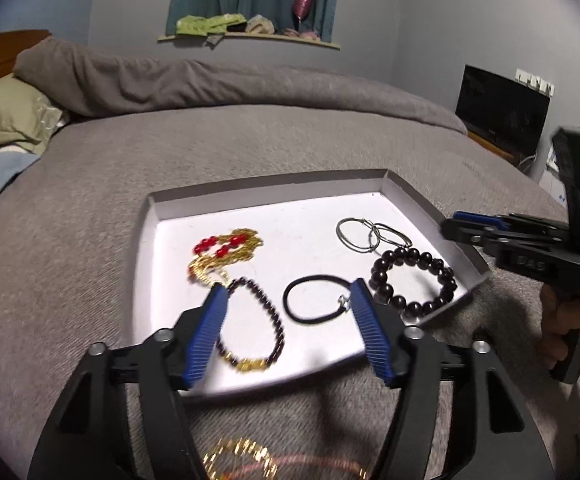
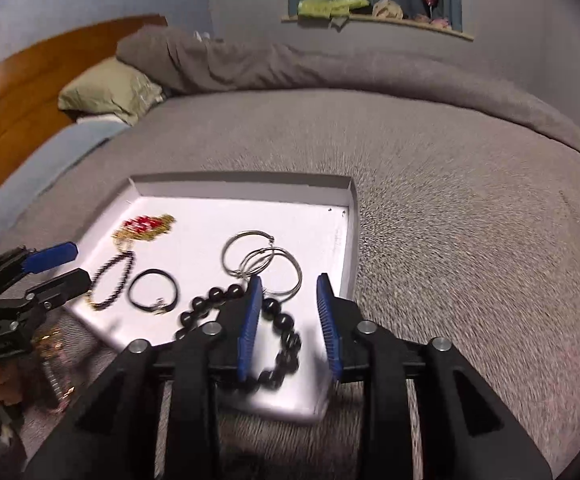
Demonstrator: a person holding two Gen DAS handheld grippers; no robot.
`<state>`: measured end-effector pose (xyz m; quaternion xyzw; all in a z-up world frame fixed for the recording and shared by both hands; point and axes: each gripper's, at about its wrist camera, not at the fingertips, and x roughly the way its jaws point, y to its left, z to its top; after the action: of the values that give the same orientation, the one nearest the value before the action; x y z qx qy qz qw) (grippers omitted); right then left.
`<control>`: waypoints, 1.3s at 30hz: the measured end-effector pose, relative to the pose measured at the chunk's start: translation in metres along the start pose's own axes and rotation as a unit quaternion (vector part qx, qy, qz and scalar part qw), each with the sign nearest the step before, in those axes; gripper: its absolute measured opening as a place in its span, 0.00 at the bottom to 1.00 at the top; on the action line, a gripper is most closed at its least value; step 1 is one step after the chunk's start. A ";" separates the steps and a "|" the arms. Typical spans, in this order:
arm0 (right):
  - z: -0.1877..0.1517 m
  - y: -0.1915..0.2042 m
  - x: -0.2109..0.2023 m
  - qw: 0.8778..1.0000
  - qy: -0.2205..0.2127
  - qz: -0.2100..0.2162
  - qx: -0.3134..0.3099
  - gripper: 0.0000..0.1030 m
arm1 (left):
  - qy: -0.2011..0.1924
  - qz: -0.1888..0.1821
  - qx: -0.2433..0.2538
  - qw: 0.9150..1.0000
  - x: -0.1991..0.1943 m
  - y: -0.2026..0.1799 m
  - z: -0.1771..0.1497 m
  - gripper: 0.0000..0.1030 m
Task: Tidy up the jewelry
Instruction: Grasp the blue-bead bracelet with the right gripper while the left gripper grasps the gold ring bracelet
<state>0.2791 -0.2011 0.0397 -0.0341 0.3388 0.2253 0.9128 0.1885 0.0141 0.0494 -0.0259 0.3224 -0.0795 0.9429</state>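
Tray (image 1: 161,216) of jewelry on grey blanket (image 1: 249,140); pillow (image 1: 5,112) beyond.

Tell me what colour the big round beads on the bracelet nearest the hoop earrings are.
Glossy black. The big-bead bracelet shows best in the left wrist view.

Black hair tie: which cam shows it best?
Left wrist. The black hair tie lies whole and sharp in the white tray, between the left gripper fingers. Right wrist shows it smaller, off-centre, slightly blurred.
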 end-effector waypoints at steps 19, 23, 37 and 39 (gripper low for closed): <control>-0.091 0.005 -0.054 0.998 -0.001 0.028 0.058 0.44 | -0.009 0.003 -0.046 0.999 -0.056 0.033 -0.069 0.78; -0.105 0.009 -0.053 0.998 0.006 0.032 0.063 0.44 | 0.003 0.002 -0.054 0.999 -0.058 0.037 -0.089 0.78; -0.113 0.021 -0.052 0.997 0.007 0.040 0.062 0.50 | 0.005 -0.007 -0.056 0.998 -0.062 0.030 -0.101 0.74; -0.112 0.025 -0.049 0.997 0.012 0.043 0.057 0.50 | 0.003 -0.004 -0.058 0.998 -0.059 0.032 -0.095 0.70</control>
<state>0.1681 -0.2220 -0.0133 0.0302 0.3635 0.2440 0.8986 0.0884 0.0560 0.0069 -0.0819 0.3293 -0.0644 0.9385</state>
